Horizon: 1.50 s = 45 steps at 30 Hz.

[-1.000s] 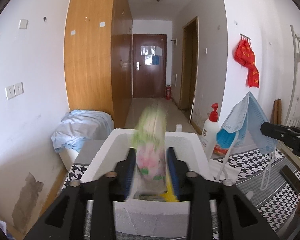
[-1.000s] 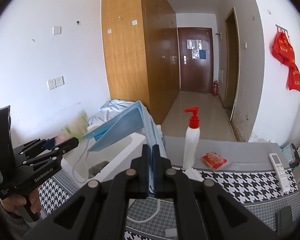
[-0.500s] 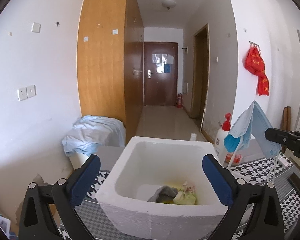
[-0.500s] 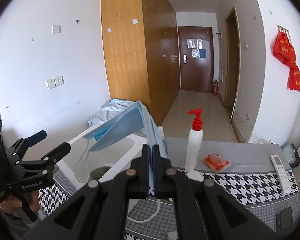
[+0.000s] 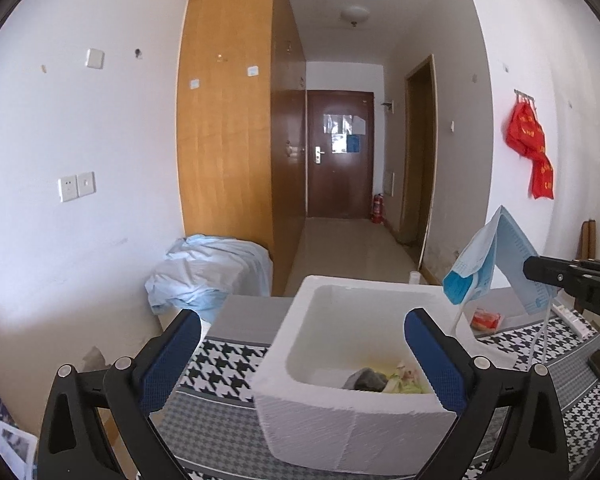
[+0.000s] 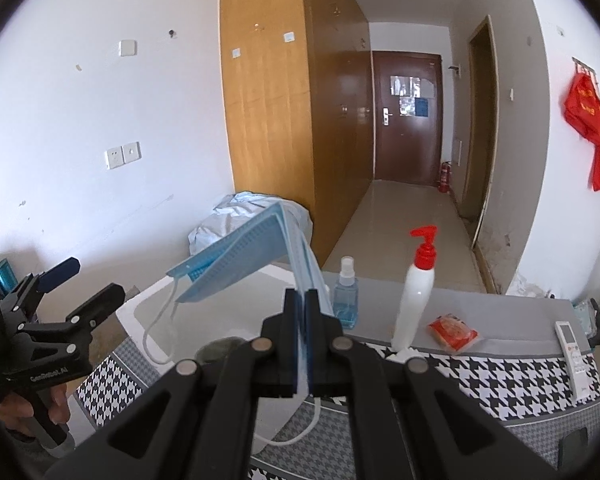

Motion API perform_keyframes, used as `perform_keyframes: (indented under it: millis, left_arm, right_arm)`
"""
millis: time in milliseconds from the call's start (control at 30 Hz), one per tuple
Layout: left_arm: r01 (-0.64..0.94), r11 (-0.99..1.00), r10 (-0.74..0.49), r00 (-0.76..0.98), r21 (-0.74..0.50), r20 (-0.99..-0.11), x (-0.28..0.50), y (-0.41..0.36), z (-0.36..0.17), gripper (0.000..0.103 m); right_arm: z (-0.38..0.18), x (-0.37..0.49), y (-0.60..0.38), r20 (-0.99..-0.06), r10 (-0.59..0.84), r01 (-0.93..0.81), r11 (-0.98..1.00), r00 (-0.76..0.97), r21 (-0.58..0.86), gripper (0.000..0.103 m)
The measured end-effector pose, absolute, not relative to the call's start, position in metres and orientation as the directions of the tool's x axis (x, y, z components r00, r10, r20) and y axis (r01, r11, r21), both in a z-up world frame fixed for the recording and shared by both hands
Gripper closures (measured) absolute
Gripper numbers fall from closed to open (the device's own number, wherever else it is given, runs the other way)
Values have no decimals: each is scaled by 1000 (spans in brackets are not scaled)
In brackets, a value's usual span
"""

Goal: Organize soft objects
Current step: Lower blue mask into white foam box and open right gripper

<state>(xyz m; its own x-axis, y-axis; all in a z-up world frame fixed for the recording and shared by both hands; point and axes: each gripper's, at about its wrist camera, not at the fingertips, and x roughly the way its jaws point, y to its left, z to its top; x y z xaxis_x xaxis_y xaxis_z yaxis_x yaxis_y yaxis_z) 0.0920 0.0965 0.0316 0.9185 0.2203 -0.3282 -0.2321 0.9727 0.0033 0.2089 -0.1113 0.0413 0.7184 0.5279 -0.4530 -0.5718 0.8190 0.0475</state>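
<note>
The pleated blue face mask (image 6: 236, 256) hangs clenched in the right gripper (image 6: 305, 300), above the white foam box's (image 5: 340, 420) rim at its two o'clock. The left gripper (image 5: 300, 356), spread wide and empty, sits at the box's six o'clock. Best to carry the mask over the box's hollow before releasing, so the dangling loops clear the rim.

Both my views are bright with soft daylight, sharp at centre, fisheye-bent and black-vignetted at the edges; white walls (image 5: 80, 240) slightly washed out.
</note>
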Motion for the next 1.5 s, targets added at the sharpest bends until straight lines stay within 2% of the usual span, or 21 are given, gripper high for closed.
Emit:
perform_keyframes:
  millis: [1300, 1400, 1500]
  left_arm:
    - [-272, 962, 248, 906, -24, -343, 76, 121, 18, 1]
    - [-272, 962, 248, 904, -20, -348, 77, 121, 18, 1]
    - [-272, 962, 249, 904, -19, -348, 76, 120, 18, 1]
  right_arm:
    - [13, 225, -34, -589, 528, -640, 768, 612, 24, 97]
    - [12, 223, -31, -593, 535, -650, 760, 601, 27, 81]
    - [14, 221, -32, -582, 546, -655, 755, 602, 31, 39]
